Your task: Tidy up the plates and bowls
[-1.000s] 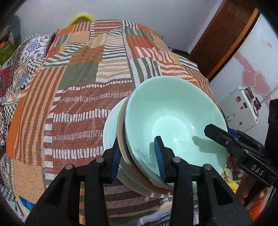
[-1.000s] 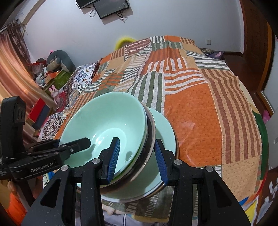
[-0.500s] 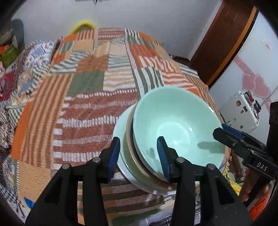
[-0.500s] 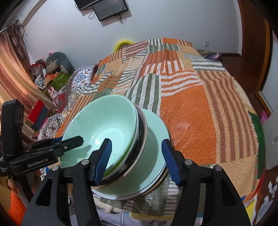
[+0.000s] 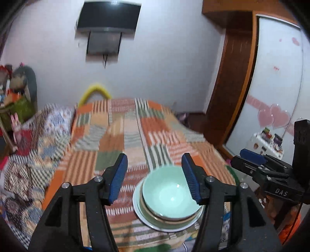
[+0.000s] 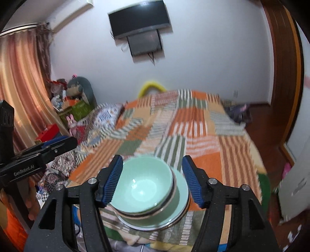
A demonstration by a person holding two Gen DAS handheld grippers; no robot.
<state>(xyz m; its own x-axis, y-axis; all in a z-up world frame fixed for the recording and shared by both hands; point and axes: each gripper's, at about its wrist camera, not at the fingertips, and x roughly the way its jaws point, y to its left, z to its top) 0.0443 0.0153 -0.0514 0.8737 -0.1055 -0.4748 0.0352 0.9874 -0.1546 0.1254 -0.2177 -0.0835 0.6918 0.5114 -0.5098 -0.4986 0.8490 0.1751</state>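
Note:
A stack of mint-green bowls [image 5: 170,195] sits on a mint-green plate [image 5: 143,215] near the front edge of the patchwork bedspread [image 5: 124,139]. It also shows in the right wrist view, bowls [image 6: 143,188] on plate [image 6: 182,192]. My left gripper [image 5: 155,178] is open and empty, raised above and behind the stack. My right gripper [image 6: 153,178] is open and empty, likewise pulled back above the stack. Each gripper shows in the other's view, right [image 5: 251,157] and left [image 6: 58,143].
The bed fills the middle of both views. A wardrobe with heart stickers [image 5: 277,108] stands to the right, a wall TV [image 6: 139,17] at the back. Stuffed toys and boxes [image 6: 75,104] lie at the left by a curtain [image 6: 21,85].
Both grippers opened wide, let go of the stack's rims and pulled back and up. The stack now rests on the bed and looks smaller in both views.

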